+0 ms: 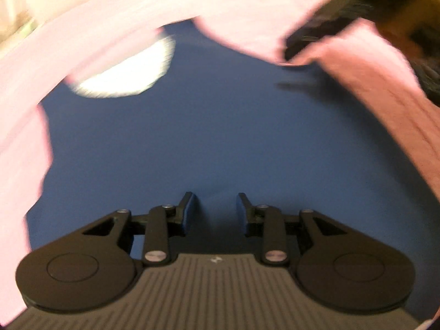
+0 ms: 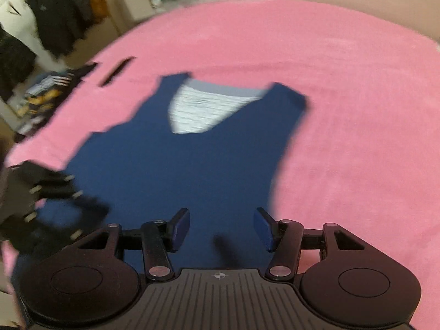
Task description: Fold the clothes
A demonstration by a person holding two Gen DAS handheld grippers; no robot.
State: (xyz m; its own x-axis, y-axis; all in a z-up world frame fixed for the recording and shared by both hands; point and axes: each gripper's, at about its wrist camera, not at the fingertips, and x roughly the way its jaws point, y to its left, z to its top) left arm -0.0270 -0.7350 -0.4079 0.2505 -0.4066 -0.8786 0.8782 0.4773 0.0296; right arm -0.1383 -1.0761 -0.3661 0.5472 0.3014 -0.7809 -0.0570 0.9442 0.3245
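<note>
We start at the left gripper (image 1: 216, 210): its two blue-padded jaws stand a little apart with nothing between them, hanging over the lower part of the navy tank top (image 1: 192, 137). The right gripper (image 2: 221, 228) has its jaws spread wider, also with nothing pinched, only navy cloth showing in the gap below them.

The tank top (image 2: 176, 170) is our landmark. It lies spread flat, front up, on the pink blanket (image 2: 357, 110). It is a sleeveless piece in deep navy with a deep V-shaped neck; inside the neck we see a pale, whitish lining (image 2: 203, 110), with a lighter grey-blue band along the back of the collar. Two broad shoulder straps flank the neck at the far end, and the body widens toward the grippers. Its left edge looks wavy in the right wrist view, though motion blur makes the outline uncertain. The cloth looks smooth, with no strong creases that we can make out.

Both grippers are at the hem end of the tank top. In the right wrist view the left gripper (image 2: 90, 209) shows as a blurred dark shape over the garment's near left edge. In the left wrist view the right gripper (image 1: 291, 52) appears as a dark blurred form over the garment's right edge.

Beyond the tank top's left side, past the blanket's edge, dark jackets (image 2: 57, 13) hang on a rail, and other clothes (image 2: 46, 90) lie heaped below them.
</note>
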